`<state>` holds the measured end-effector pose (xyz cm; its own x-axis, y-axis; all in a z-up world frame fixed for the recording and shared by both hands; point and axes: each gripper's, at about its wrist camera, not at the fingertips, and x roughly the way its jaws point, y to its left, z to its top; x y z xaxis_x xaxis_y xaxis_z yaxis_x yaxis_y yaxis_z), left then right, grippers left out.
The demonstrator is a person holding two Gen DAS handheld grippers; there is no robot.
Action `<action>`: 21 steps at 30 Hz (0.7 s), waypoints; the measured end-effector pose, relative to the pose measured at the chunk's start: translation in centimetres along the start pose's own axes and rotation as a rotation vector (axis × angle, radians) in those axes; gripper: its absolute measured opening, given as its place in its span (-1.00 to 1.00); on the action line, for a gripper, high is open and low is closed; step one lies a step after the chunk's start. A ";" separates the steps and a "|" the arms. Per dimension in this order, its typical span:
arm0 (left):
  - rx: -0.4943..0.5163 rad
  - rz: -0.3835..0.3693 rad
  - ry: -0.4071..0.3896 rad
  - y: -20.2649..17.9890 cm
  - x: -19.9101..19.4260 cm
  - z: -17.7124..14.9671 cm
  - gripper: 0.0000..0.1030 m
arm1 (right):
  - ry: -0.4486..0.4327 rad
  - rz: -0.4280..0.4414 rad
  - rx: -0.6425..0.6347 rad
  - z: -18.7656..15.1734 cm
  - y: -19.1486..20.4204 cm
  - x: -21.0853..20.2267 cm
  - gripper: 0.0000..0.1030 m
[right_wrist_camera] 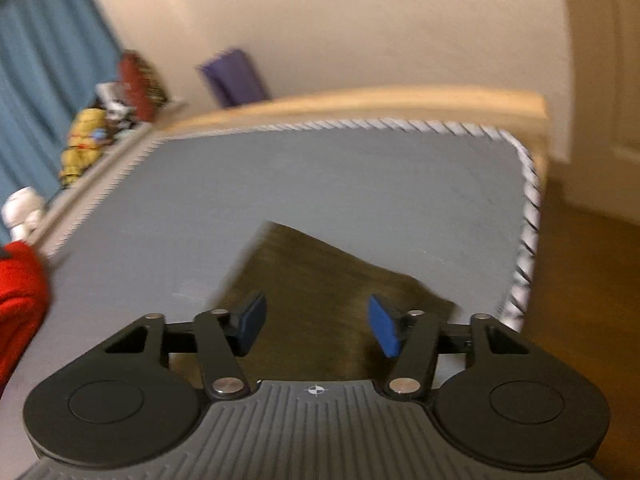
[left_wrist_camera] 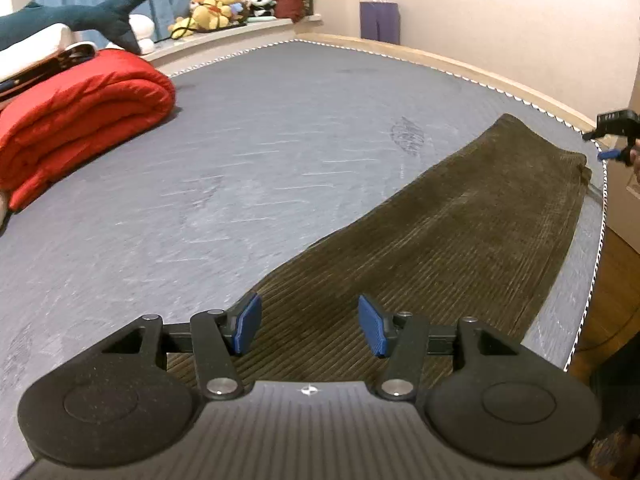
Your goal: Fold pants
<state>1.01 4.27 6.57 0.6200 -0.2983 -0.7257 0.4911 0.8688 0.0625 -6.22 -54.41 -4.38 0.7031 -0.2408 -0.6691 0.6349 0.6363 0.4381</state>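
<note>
Flat pants (left_wrist_camera: pixel 460 220) beneath open left tool (left_wrist_camera: pixel 312 330)

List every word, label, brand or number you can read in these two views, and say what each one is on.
No readable text in either view.
Left tongs: only a small crosshair mark on the grey body, no letters.
Right tongs: the same crosshair mark, no letters.
Pants, red blanket, stuffed toys: no label visible.

Dark olive-brown ribbed corduroy pants (left_wrist_camera: pixel 460 232) lie on a grey mattress (left_wrist_camera: pixel 240 160) edged with black-and-white striped piping; a red folded quilt (left_wrist_camera: pixel 76 120) lies well apart from the pants.
</note>
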 end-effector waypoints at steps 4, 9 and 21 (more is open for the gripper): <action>0.024 0.001 0.014 -1.6 2.8 0.2 0.15 | 0.028 -0.061 0.114 -0.3 -3.6 2.3 0.16; 0.019 0.026 0.026 -1.9 4.0 0.4 0.15 | 0.111 -0.014 0.253 -0.9 -6.5 5.5 0.32; 0.031 0.048 0.042 -2.8 5.3 0.6 0.17 | 0.086 0.044 0.285 -2.6 -5.4 7.1 0.44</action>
<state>3.26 0.00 2.92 0.6175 -0.2392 -0.7493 0.4807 0.8688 0.1188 -5.51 -57.69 -13.06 0.7102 -0.1467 -0.6885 0.6769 0.4107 0.6108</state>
